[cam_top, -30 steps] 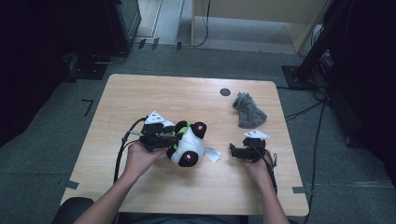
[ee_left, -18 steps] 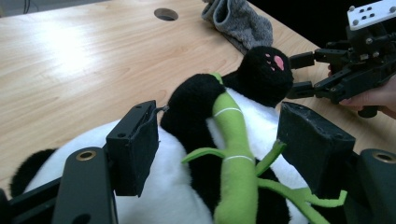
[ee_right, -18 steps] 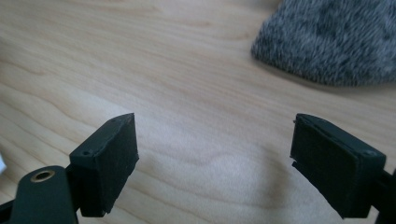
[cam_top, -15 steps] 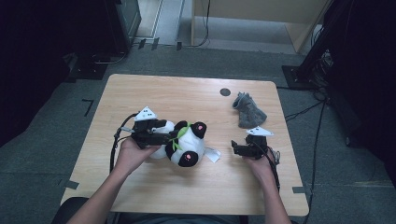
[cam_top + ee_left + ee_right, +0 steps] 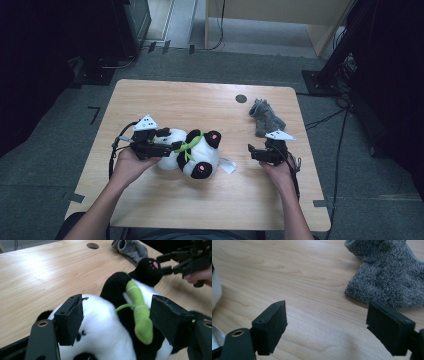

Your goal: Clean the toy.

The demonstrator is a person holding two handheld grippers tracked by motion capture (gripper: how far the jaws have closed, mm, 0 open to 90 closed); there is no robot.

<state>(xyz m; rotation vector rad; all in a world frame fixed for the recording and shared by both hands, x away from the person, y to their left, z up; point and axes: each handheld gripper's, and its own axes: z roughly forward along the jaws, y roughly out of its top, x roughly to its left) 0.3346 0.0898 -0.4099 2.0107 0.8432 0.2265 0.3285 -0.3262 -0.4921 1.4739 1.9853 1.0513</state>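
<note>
Straddling the plush panda (image 5: 107, 335), left tool (image 5: 117, 320) reveals its green bamboo (image 5: 140, 312).

high view looks down from overhead; both tool cameras sit close, sharing the grey sock (image 5: 132, 250) (near the table's far edge).

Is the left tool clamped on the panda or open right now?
Open. The left tool has just been opening; its pads straddle the plush panda with gaps on both sides, not pressing.
</note>
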